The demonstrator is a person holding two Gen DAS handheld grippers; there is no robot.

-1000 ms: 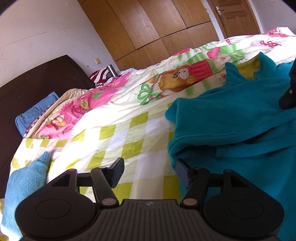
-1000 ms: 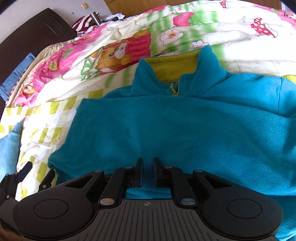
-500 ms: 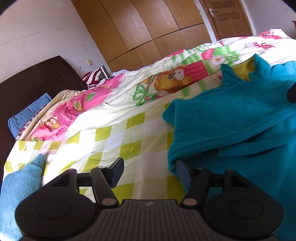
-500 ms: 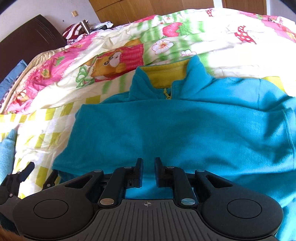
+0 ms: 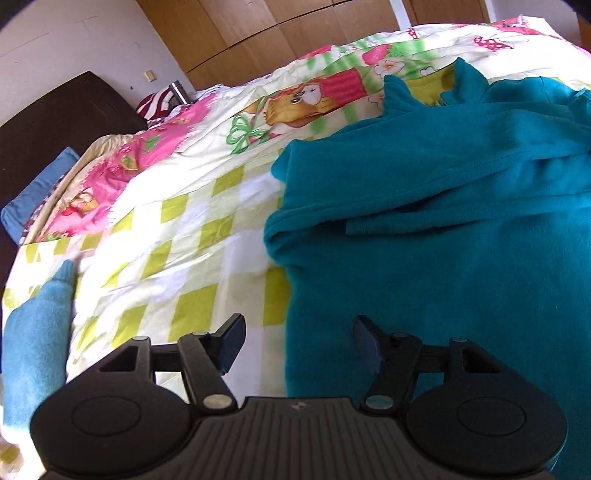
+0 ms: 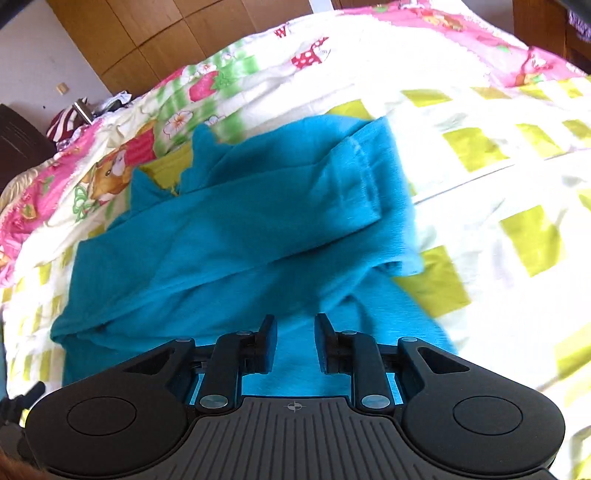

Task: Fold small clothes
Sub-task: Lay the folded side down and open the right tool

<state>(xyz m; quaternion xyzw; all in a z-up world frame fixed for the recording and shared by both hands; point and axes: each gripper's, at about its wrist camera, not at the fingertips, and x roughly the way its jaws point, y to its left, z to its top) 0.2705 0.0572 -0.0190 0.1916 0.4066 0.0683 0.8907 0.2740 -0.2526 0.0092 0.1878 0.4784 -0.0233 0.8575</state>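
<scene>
A bed with a checked yellow and cartoon-print cover fills the room in front of a wooden wardrobe, with a light blue cloth at its left edge. Right of it the left gripper hangs released, jaws wide, straddling the edge of the teal fleece top spread on the cover. The right gripper hovers over the folded top's lower part, jaws parted, gripping nothing.

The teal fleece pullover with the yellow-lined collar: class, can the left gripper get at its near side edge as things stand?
Probably yes. The left gripper is open, and the teal fleece pullover's edge lies between its fingers on the checked bedspread, with nothing in the way.
</scene>
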